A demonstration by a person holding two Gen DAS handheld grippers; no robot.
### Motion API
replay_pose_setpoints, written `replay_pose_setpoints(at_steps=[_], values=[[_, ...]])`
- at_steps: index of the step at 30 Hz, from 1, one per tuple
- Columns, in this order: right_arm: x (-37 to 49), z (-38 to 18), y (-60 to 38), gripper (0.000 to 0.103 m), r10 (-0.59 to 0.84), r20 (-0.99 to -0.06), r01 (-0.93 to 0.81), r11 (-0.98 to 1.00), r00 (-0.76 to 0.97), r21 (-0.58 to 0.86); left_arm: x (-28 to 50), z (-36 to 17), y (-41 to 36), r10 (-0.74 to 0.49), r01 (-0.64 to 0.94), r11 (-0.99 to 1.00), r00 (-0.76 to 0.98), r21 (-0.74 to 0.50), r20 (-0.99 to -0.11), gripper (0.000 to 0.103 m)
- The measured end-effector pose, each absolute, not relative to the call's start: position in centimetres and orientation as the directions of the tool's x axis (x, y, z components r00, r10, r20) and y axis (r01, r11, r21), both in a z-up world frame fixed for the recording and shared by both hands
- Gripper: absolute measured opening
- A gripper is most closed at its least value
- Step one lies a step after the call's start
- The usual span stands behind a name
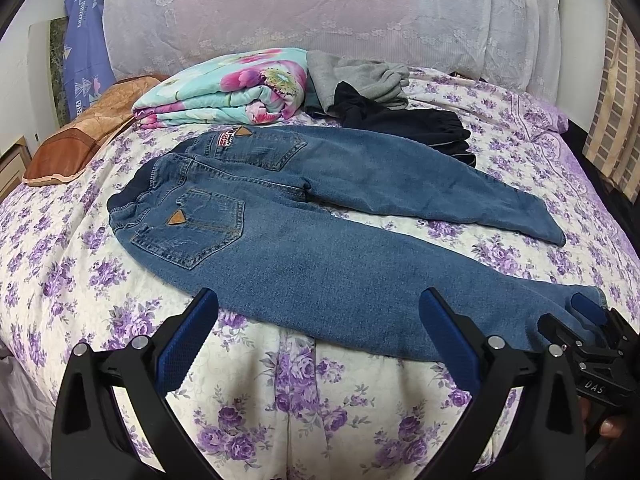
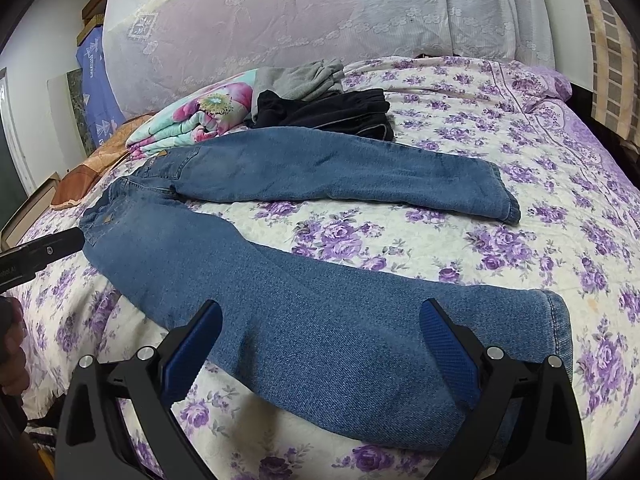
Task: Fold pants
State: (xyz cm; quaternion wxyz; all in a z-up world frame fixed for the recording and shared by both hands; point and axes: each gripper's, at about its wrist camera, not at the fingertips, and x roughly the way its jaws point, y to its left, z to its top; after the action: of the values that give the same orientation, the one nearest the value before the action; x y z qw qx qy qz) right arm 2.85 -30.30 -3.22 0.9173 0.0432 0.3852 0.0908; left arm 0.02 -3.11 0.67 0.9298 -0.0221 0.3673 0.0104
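A brown leather-look cushion lies at the far left of the purple-flowered bedspread. Right of it sits a folded floral blanket in teal and pink, then a grey sweatshirt and a dark garment. The blue denim jeans lie flat, back pockets up, waistband left, legs spread rightward. The left gripper hangs released over the near leg's edge. The right gripper is spread wide above the near leg, close to its hem.

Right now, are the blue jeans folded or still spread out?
Spread out. The jeans lie flat on the bed, both legs apart in a V, nothing doubled over.
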Motion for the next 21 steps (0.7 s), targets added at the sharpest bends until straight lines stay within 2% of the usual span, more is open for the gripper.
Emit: replay_pose_setpoints(at_steps=[15, 18, 21], values=[[4.0, -3.2, -30.6, 0.099, 0.195, -0.709, -0.133, 0.981, 0.678, 0.142, 1.5, 0.8, -2.8, -0.004, -0.023, 0.999, 0.716, -0.030, -0.698, 0.098], [4.6, -3.0, -31.1, 0.099, 0.146, -0.716, -0.116, 0.989, 0.683, 0.091, 2.5, 0.4, -1.5, -0.013, -0.018, 0.999, 0.693, -0.035, -0.721, 0.098], [5.4, -3.3, -32.3, 0.099, 0.095, -0.733, -0.073, 0.995, 0.673, 0.062, 3.8, -0.6, 2.1, 0.030, -0.095, 0.995, 0.651, -0.042, -0.758, 0.098]])
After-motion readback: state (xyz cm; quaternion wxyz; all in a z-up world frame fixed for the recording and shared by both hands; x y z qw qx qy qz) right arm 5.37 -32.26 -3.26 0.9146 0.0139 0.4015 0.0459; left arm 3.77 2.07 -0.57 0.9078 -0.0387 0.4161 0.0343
